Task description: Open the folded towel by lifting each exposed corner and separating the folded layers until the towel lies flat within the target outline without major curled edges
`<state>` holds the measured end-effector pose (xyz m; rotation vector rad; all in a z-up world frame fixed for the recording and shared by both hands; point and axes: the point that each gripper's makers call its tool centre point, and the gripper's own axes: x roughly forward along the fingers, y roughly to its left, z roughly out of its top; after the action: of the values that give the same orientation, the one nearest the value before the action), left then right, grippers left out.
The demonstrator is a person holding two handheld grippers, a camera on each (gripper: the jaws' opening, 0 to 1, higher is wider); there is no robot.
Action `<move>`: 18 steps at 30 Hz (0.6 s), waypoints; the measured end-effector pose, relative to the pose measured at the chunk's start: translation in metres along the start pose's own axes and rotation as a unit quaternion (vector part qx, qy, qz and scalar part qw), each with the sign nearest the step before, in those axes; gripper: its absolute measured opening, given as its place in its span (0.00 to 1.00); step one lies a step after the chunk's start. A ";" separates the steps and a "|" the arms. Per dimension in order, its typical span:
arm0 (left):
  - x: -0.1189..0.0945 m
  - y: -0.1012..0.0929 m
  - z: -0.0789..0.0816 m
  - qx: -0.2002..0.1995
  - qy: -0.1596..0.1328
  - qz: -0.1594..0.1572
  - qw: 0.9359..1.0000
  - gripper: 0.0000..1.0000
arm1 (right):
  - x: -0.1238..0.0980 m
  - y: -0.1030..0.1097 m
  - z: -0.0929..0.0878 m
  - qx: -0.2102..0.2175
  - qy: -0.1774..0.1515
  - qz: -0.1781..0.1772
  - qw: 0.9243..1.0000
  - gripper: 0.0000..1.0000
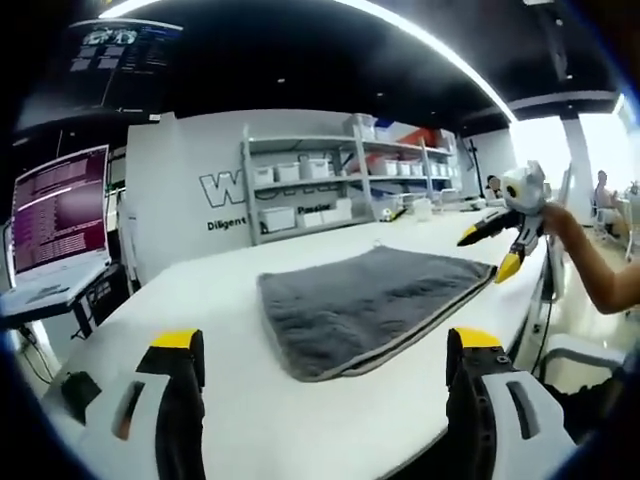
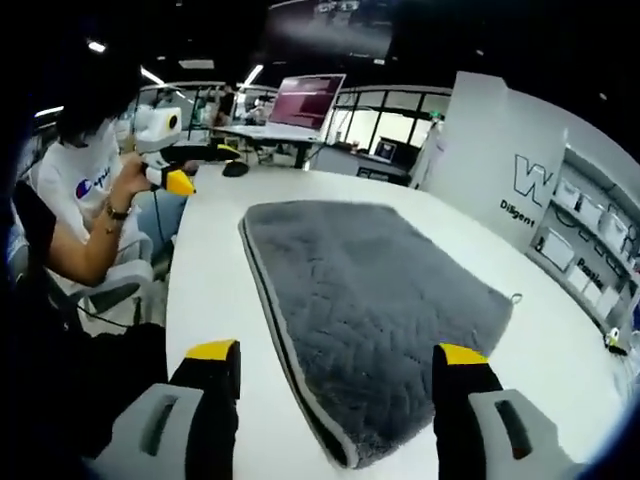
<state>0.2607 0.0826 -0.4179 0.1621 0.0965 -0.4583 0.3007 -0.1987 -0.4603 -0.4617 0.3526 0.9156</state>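
Grey towel (near corner cut off behind right tongs)

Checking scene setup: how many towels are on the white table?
1: a grey towel lies folded near the middle of the white table, ahead of both grippers.

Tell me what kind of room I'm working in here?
Probably a robotics lab or workshop: metal shelving with white storage bins along a lettered white partition wall, an open laptop showing terminal text, and a large white worktable.
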 end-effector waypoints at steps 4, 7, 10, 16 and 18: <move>-0.007 0.006 0.004 -0.004 -0.007 0.005 1.000 0.99 | 0.005 -0.011 -0.004 0.016 0.009 -0.026 1.000 0.97; -0.012 0.010 0.006 -0.005 -0.011 0.009 1.000 0.99 | 0.006 -0.012 -0.003 0.022 0.012 -0.034 0.999 0.99; -0.015 0.011 0.008 -0.005 -0.013 0.008 1.000 0.99 | 0.006 -0.011 0.005 0.024 0.010 -0.040 0.999 0.99; -0.016 0.008 0.007 -0.005 -0.009 -0.003 1.000 0.99 | 0.020 0.009 0.042 0.015 -0.014 -0.027 0.999 0.99; -0.016 0.002 0.005 -0.003 -0.002 -0.018 1.000 0.99 | 0.030 0.020 0.057 -0.001 -0.022 -0.015 1.000 0.99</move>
<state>0.2476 0.0899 -0.4107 0.1530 0.0961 -0.4936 0.3066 -0.1385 -0.4304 -0.4473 0.3039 0.8957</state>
